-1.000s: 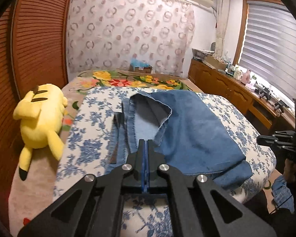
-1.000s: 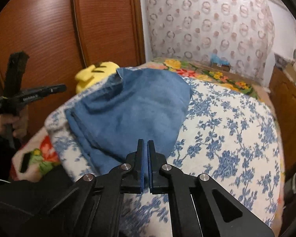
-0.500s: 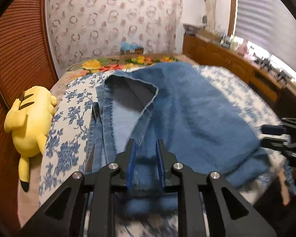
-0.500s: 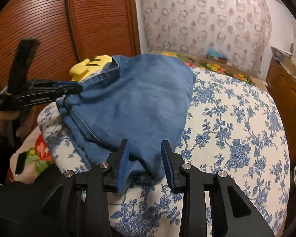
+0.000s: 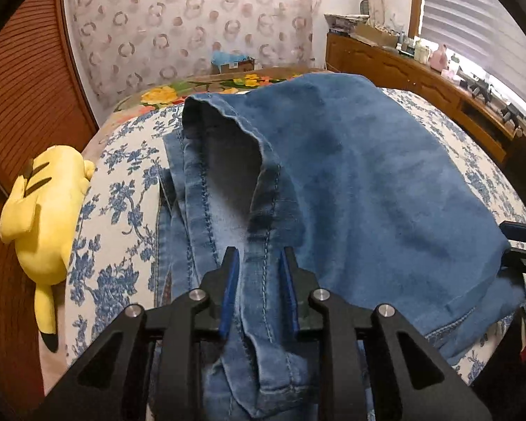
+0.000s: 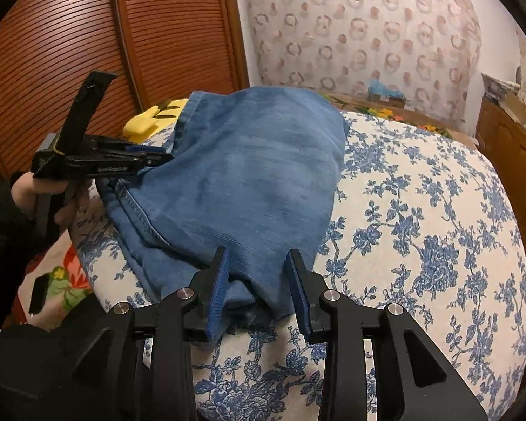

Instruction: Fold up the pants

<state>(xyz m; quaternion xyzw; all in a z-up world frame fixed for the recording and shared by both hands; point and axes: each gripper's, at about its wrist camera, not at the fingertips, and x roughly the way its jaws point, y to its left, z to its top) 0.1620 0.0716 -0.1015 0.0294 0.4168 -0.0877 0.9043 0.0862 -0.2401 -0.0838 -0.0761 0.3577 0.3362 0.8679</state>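
The pants [image 5: 350,182] lie partly folded on the bed [image 6: 438,231], blue denim bunched across the flowered cover. Seen from the left tool [image 5: 259,263], the cloth runs away toward 12 o'clock, a seamed fold passing straight between its jaws; these have just been spreading, and the pads flank the denim without visibly pinching it. From the right tool [image 6: 257,263] the bulk of the pants stretches toward 11 o'clock, with a near corner of fabric sitting between its parted jaws, also not clamped. Both tools sit at the near edge, so the coming grip likely takes that edge. A yellow plush toy [image 5: 42,217] rests at 9 o'clock.
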